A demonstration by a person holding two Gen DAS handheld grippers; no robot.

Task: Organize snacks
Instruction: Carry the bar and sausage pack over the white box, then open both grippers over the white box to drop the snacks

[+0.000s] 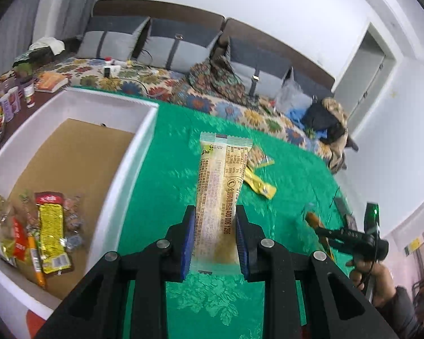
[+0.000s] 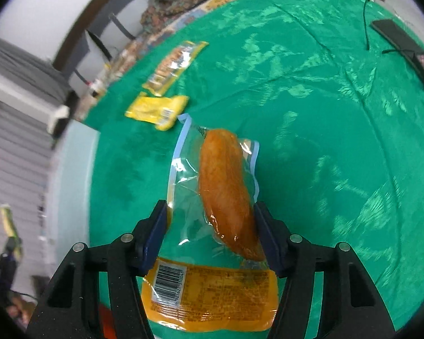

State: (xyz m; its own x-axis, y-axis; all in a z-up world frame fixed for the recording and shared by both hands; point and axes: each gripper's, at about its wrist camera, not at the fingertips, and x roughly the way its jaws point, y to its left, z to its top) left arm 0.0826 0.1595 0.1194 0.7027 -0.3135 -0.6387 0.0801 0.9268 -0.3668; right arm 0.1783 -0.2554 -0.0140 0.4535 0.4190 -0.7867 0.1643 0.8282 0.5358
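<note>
The left tool (image 1: 215,243) clamps a long beige snack bar (image 1: 220,195) between its blue pads, holding it above the green-covered table (image 1: 161,169) just beside the white box (image 1: 127,169) at the table's left edge. Only the left wrist view shows inside that box, where a heap of packets (image 1: 39,234) lies on its brown floor. The right tool (image 2: 210,234) grips a clear pouch with an orange sausage (image 2: 226,192). The right wrist view gives a sharper look at a yellow packet (image 2: 155,110) and a striped packet (image 2: 173,67) lying near the table's far edge, and a dark phone (image 2: 395,39) toward the right edge.
</note>
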